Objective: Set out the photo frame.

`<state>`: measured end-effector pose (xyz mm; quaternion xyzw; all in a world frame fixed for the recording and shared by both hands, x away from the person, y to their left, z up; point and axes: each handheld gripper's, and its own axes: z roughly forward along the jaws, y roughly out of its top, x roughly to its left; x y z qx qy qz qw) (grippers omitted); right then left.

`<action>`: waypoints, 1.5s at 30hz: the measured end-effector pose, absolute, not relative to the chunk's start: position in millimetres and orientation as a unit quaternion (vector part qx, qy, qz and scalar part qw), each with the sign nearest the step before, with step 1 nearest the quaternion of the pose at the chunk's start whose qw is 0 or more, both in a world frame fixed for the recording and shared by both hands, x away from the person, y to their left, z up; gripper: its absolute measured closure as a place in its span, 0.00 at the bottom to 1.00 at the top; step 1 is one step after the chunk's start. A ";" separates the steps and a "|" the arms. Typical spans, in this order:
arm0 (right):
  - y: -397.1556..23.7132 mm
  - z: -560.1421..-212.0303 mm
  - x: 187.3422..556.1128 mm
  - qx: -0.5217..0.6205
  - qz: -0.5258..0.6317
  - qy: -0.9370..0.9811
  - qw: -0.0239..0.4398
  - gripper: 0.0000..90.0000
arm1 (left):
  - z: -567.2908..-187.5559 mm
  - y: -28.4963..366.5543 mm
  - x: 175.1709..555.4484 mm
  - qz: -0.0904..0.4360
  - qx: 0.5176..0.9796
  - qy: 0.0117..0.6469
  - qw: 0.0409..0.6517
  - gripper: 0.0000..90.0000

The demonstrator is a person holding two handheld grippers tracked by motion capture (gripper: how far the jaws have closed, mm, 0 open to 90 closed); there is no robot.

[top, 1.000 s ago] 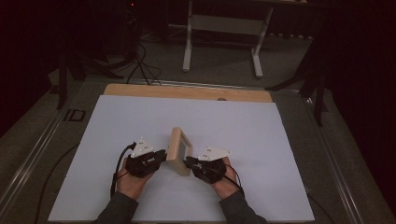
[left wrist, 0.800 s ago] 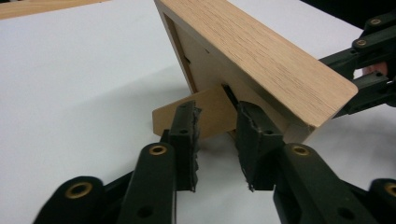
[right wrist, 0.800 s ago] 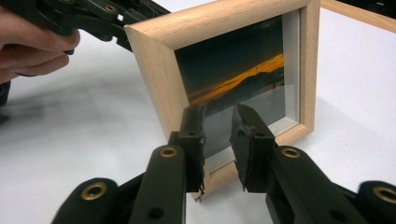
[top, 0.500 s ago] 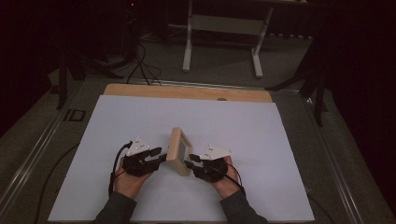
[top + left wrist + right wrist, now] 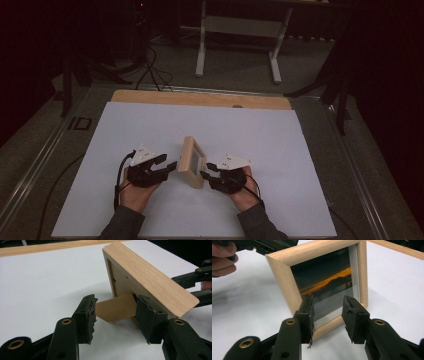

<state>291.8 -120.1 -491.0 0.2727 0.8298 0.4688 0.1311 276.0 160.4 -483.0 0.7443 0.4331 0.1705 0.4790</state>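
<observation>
Forearms come in from bottom of high view, palms down, each hand wrapped round a gripper w/ jaws aimed inward at a small wooden picture frame (image 5: 192, 161) standing upright on the white table sheet (image 5: 125, 125). Left hand (image 5: 135, 192) sits a bit farther from frame than right hand (image 5: 242, 192); sleeves cut off at bottom edge.

Left gripper (image 5: 115, 312): jaws apart, straddling the brown card stand (image 5: 116, 307) on frame's back. Right-side pad is hard up by the frame's lower back edge; contact can't be confirmed. Left-side pad is clear of the stand's free end.

Right gripper (image 5: 327, 315): jaws apart too, just in front of the frame's glass, low near bottom rail. Touching or not – can't tell. Photo behind glass looks like an orange-streaked dusk sky (image 5: 324, 277), detail murky.

Frame's back is partly hidden by its own top edge in left gripper view. Room beyond table is dark; table legs (image 5: 200, 45) & cables (image 5: 150, 70) are barely readable.
</observation>
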 end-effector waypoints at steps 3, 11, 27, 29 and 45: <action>-122.0 -490.3 292.6 0.277 0.471 0.827 0.133 0.67 | -480.1 162.9 275.1 0.171 0.738 0.436 0.485 0.54; -125.9 -489.2 294.1 0.283 0.472 0.824 0.134 0.67 | -473.0 165.8 272.5 0.168 0.728 0.439 0.498 0.52; -131.7 -487.5 296.3 0.293 0.476 0.817 0.140 0.66 | -453.8 158.3 262.7 0.168 0.722 0.422 0.522 0.46; -132.6 -487.2 296.8 0.293 0.477 0.817 0.141 0.66 | -453.1 156.1 261.9 0.165 0.724 0.419 0.524 0.46; -136.6 -485.7 298.2 0.299 0.480 0.812 0.146 0.66 | -457.2 135.9 260.0 0.155 0.743 0.401 0.513 0.42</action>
